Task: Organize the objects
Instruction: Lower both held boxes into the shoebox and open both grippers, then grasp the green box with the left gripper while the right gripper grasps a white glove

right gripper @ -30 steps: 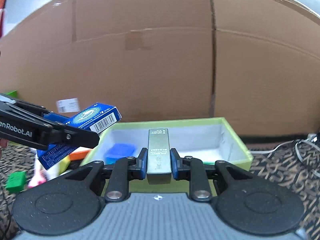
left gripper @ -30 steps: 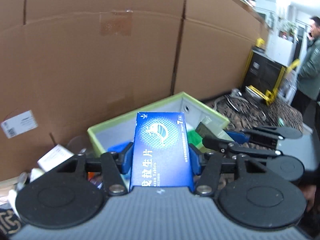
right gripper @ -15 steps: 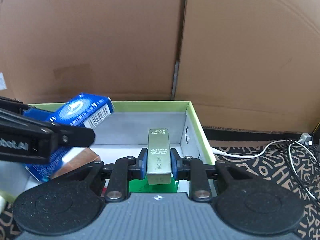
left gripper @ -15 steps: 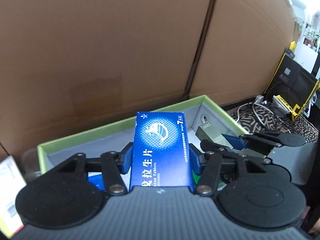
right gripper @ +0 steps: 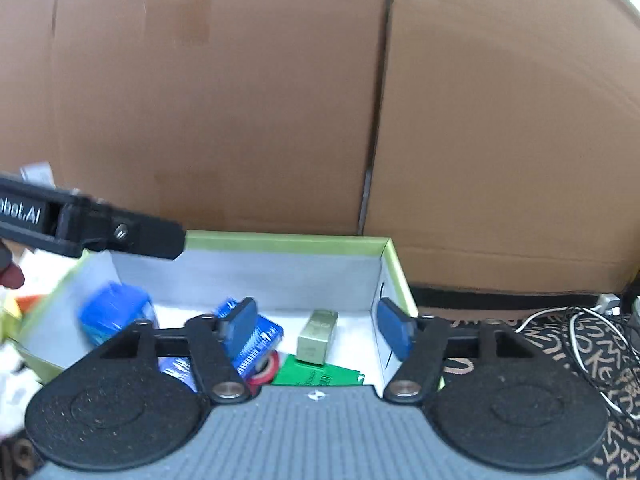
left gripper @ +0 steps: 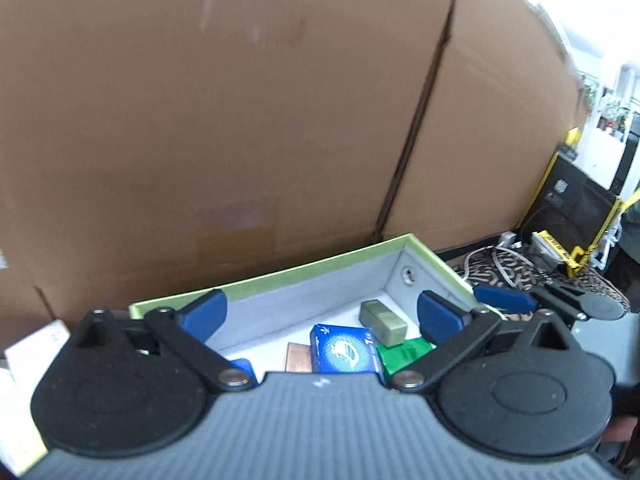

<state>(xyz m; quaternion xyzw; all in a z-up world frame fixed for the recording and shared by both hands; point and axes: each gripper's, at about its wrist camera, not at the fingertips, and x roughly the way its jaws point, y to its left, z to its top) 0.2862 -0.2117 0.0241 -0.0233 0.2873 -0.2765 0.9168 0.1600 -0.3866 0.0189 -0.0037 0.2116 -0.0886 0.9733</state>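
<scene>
A grey box with a green rim point(left gripper: 320, 270) point(right gripper: 280, 238) stands against a cardboard wall. My left gripper point(left gripper: 320, 318) hangs over it, jaws opening wide with nothing between the pads. Below it, on the box floor, lies the blue medicine carton point(left gripper: 344, 350) point(right gripper: 256, 342). My right gripper point(right gripper: 318, 326) is opening too, its pads clear of the olive-gold carton point(right gripper: 318, 338) point(left gripper: 382, 322), which rests inside near the right wall. A green card point(right gripper: 316, 374), a red tape roll point(right gripper: 266, 368) and a blurred blue item point(right gripper: 114, 314) also lie in the box.
Tall cardboard panels point(left gripper: 240, 120) close off the back. Right of the box, cables point(right gripper: 560, 340) trail over a patterned cloth. A black case with yellow trim point(left gripper: 572, 208) stands further right. White packets point(left gripper: 32, 344) lie to the left. The left gripper's arm point(right gripper: 92, 228) crosses the box's left corner.
Both grippers have opened and let go: the blue carton and the olive-gold carton now lie in the green-rimmed box. Both hands moved closer over the box.
</scene>
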